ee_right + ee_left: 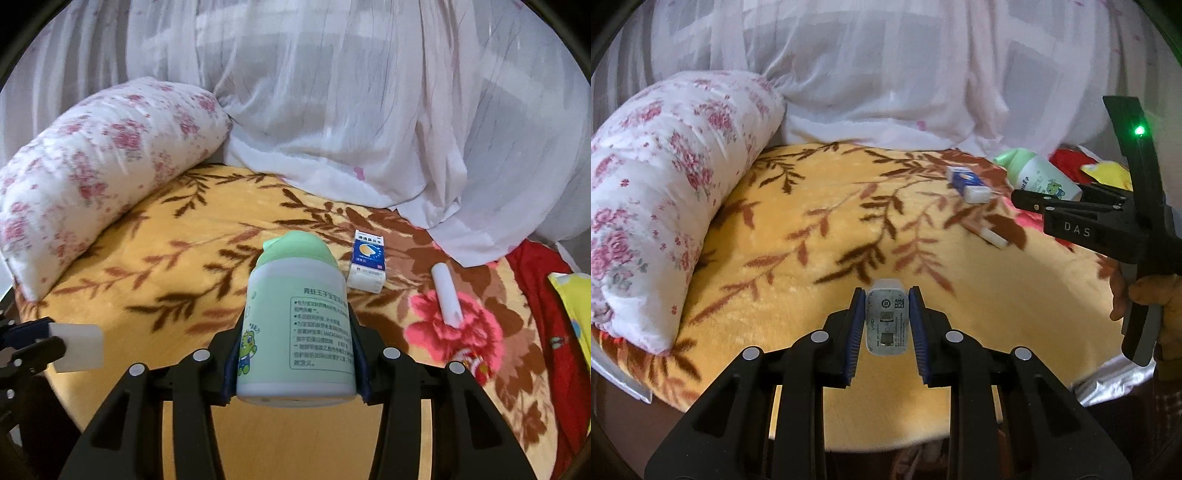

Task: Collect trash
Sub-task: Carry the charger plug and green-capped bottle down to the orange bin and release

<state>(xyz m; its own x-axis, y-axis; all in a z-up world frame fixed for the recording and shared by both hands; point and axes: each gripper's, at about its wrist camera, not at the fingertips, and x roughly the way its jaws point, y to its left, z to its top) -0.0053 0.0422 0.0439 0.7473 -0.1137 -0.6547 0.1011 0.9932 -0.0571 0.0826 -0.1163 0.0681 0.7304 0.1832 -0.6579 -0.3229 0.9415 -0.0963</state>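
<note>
Yellow blanket (pixel 155 258) with brown leaf print and a pink flower covers the bed. Floral pillow (pixel 665 184) lies along its left edge. Sheer white curtain (pixel 351 110) hangs behind, hem pooled on the blanket. Red cloth (pixel 539 295) at far right, a yellow cloth (pixel 572 299) on it.

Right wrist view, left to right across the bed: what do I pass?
White charger in the left tool, green bottle, blue-and-white box, white tube, yellow cloth.

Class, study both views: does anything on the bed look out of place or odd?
Yes. A blue-and-white box and a white tube lie loose on the blanket. Such litter doesn't belong on bedding.
</note>
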